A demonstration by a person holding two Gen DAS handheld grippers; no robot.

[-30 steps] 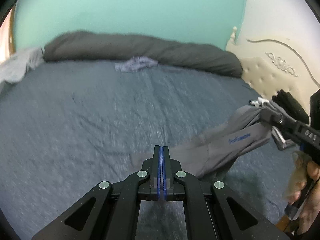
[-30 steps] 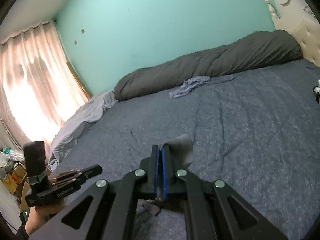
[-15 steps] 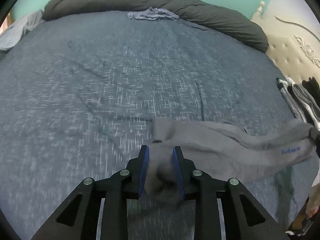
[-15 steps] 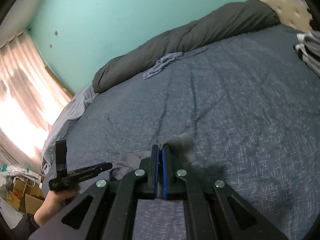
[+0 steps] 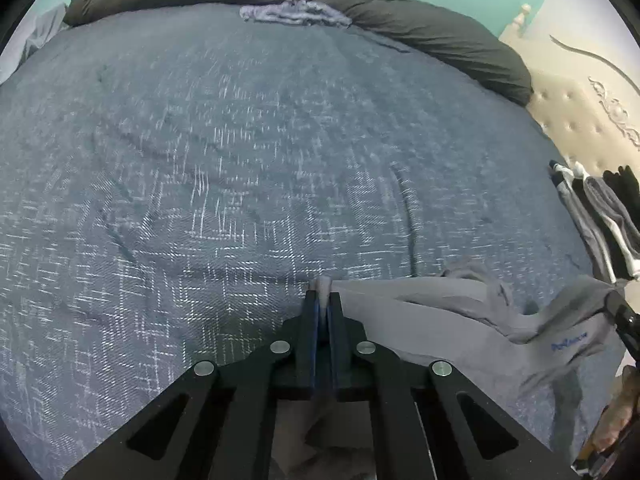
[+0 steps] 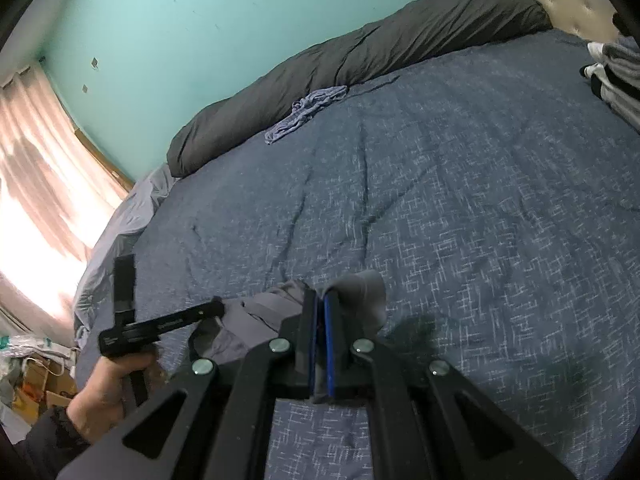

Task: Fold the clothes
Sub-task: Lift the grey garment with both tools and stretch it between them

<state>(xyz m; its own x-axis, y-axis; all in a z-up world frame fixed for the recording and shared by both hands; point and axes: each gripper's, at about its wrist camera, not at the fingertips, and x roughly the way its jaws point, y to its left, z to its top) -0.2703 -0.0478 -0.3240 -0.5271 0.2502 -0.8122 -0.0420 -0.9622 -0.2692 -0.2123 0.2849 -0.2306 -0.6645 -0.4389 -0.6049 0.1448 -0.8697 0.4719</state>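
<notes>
A grey garment [image 5: 448, 316] with small blue lettering lies stretched low over the blue bedspread [image 5: 240, 160]. My left gripper [image 5: 323, 300] is shut on one end of it. My right gripper [image 6: 320, 300] is shut on the other end, and a grey fold [image 6: 360, 300] of the garment sticks out beside its fingers. The right gripper's body shows at the right edge of the left wrist view [image 5: 624, 320]. The left gripper shows at the lower left of the right wrist view [image 6: 160, 324].
A dark grey rolled duvet [image 5: 400, 20] lies along the far edge of the bed. A crumpled blue-grey cloth [image 5: 296, 12] lies in front of it. Stacked grey, black and white clothes [image 5: 600, 216] sit by the cream headboard [image 5: 580, 92]. A curtained window [image 6: 40, 184] is at left.
Both grippers have tilted down toward the bed with the garment. The left gripper stood open around bunched cloth half a second ago and is now shut on it.
</notes>
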